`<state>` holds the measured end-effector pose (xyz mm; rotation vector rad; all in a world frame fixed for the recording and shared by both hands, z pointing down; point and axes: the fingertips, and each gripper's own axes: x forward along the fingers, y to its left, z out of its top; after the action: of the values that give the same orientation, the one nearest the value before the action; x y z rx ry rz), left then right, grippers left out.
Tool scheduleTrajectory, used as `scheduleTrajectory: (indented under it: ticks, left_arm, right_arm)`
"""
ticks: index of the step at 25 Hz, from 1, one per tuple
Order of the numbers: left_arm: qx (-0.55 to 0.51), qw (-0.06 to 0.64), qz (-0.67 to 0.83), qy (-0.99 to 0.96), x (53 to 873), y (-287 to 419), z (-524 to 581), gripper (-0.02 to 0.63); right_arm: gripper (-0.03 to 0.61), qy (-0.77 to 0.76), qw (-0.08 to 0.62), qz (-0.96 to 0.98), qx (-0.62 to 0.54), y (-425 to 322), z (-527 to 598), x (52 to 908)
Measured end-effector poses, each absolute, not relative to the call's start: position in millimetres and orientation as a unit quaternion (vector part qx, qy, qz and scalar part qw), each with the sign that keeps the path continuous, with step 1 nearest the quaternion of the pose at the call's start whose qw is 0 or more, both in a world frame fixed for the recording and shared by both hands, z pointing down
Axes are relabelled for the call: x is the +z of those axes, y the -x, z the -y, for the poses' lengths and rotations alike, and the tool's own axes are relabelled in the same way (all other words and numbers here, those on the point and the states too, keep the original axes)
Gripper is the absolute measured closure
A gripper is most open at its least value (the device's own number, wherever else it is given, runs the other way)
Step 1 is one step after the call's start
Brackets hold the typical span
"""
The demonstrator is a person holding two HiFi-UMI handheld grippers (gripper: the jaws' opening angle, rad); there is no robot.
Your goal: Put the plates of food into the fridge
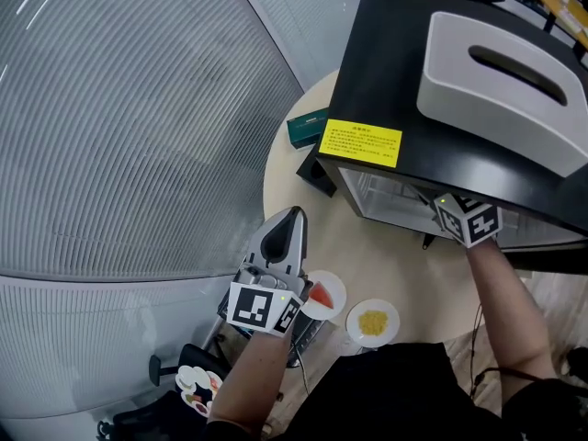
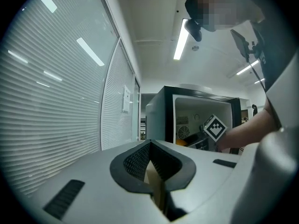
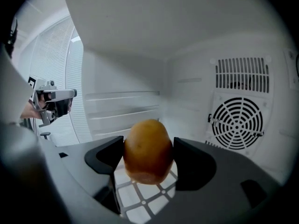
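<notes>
My right gripper (image 3: 148, 158) clamps a potato (image 3: 147, 146) inside the fridge (image 3: 121, 101), above its shelf (image 3: 140, 196). My left gripper (image 2: 150, 164), jaws together and empty, hangs just beside the plates (image 1: 336, 285) on the table (image 1: 395, 257), nearer them.

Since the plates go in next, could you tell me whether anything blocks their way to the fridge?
Only the right gripper, holding food inside the fridge, fills its opening; nothing else visible lies between it and the plates.
</notes>
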<state>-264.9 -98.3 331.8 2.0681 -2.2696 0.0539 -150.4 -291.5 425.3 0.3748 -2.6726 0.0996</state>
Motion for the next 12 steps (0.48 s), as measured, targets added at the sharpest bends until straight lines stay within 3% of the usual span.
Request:
scheduleTrajectory:
  ticks: [12]
  left_arm:
    - [0.028,0.048,0.76,-0.648,341,284,73,0.609]
  right_arm:
    - [0.227,-0.157,0.223,0.962,0.01,151,310,435]
